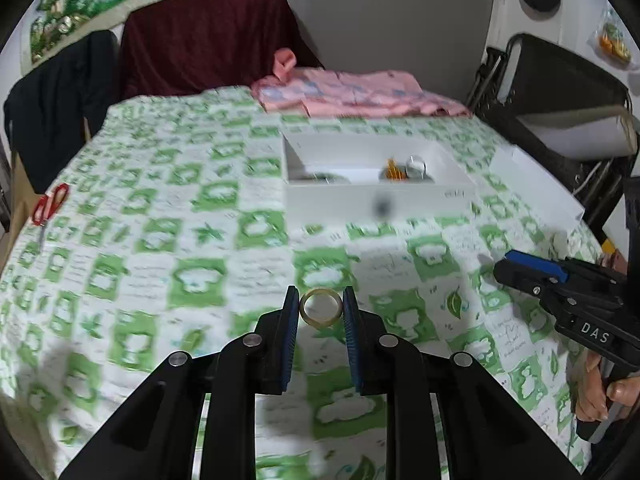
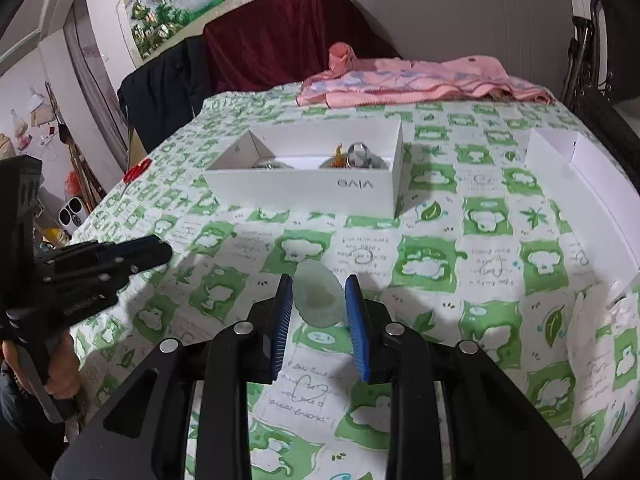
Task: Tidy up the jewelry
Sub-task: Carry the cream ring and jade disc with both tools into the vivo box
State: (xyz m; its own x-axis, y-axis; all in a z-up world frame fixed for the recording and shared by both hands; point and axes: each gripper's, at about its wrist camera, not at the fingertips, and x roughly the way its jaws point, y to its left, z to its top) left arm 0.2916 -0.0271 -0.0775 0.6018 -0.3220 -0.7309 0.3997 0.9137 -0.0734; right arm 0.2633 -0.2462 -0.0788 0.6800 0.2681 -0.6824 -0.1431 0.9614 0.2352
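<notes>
L gripper [image 1: 321, 312] is pinching a gold ring [image 1: 321, 307] between its blue pads, jaws narrow, ring's hole facing the cam, so its axis is running roughly along the fingers and the band is standing edge-on to the pads. R gripper [image 2: 318, 300] is clamping a pale green pendant [image 2: 318, 299], jaws narrow too; the pendant's long axis is running up-away from the cam, narrower rounded end pointing toward the white box [image 2: 304, 192], broad end nearer the jaw roots. Both items are hanging above the green-check cloth [image 2: 480, 280], short of the box, not yet over it.

Step in hand, my read: carrying both pcs to the box for drop-in. Box already has stuff in it — orange item [image 2: 338, 158] and a clear round piece [image 2: 358, 156] in the R compartment, smth glassy in the L one, can't ID it.

To do well: keep grip steady, ring is held on its rim only and could pop out if squeezed or tilted. Bring each tip over the box wall and lower inside before releasing, so nothing bounces onto the cloth. Go one gripper at a time, they're near each other. Second white tray [image 2: 560, 160] is sitting well R; which target is meant, can't tell.
</notes>
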